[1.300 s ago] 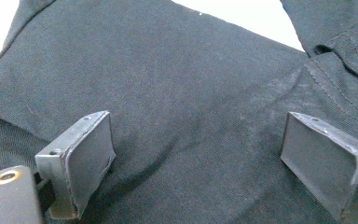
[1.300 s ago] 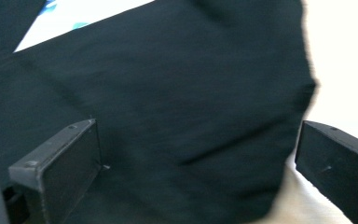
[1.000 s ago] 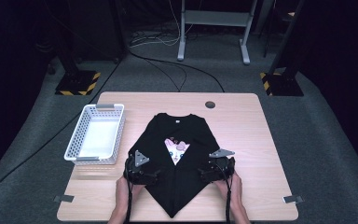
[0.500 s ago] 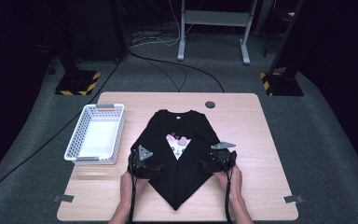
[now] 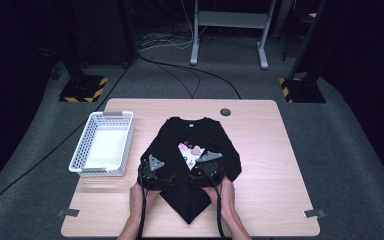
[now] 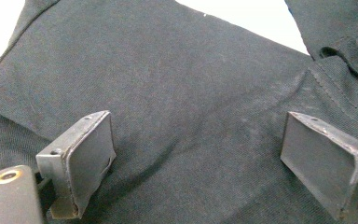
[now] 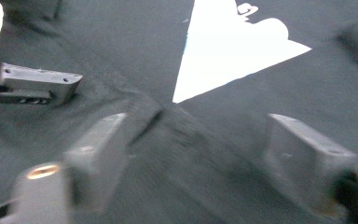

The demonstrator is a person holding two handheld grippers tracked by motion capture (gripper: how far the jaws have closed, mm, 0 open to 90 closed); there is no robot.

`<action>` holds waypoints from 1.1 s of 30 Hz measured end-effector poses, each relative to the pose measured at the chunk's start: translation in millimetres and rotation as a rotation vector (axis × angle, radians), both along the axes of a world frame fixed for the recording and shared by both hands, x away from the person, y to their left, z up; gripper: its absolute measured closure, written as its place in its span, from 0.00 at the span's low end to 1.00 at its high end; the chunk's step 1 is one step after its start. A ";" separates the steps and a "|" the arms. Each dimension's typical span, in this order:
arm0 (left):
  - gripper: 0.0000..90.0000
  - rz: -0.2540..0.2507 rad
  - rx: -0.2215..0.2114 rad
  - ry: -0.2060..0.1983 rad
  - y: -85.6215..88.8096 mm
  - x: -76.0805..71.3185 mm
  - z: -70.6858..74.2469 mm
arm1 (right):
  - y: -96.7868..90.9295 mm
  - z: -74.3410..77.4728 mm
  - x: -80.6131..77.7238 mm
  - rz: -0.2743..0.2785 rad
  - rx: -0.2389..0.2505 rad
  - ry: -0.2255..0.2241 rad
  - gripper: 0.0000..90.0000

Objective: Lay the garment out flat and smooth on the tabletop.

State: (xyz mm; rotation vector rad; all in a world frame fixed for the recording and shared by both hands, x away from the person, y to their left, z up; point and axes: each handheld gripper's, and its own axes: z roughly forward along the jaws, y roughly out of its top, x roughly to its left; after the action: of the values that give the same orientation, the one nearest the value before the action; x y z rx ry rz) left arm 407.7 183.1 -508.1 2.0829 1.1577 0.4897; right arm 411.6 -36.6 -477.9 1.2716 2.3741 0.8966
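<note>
Bare table (image 5: 270,150) lay open to my right of the black shirt (image 5: 200,135), wide enough to sweep through. On my left the white basket (image 5: 102,147) stood close beside the shirt, leaving only a narrow lane between them.

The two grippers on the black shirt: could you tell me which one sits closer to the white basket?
The left gripper; it rests on the shirt's basket-side edge, while the right gripper sits farther from the basket.

This looks like a lab or recording studio rather than a home. A lone wooden table (image 5: 260,150) stands on grey carpet (image 5: 340,150) amid dark surroundings. Cables (image 5: 180,70) trail across the upper middle, a metal stand (image 5: 228,30) rises at the top, and hazard-striped bases (image 5: 82,90) sit at both sides.
</note>
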 end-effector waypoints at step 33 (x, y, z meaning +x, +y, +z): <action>0.12 0.005 -0.005 0.000 0.2 0.1 0.0 | -30.3 7.5 -15.9 -0.009 0.106 -0.038 0.94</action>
State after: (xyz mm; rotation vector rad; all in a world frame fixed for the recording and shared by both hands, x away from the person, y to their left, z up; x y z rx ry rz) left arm 407.8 183.3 -508.2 2.0762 1.1637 0.4885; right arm 395.7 -66.9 -470.3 1.2914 2.3172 1.0462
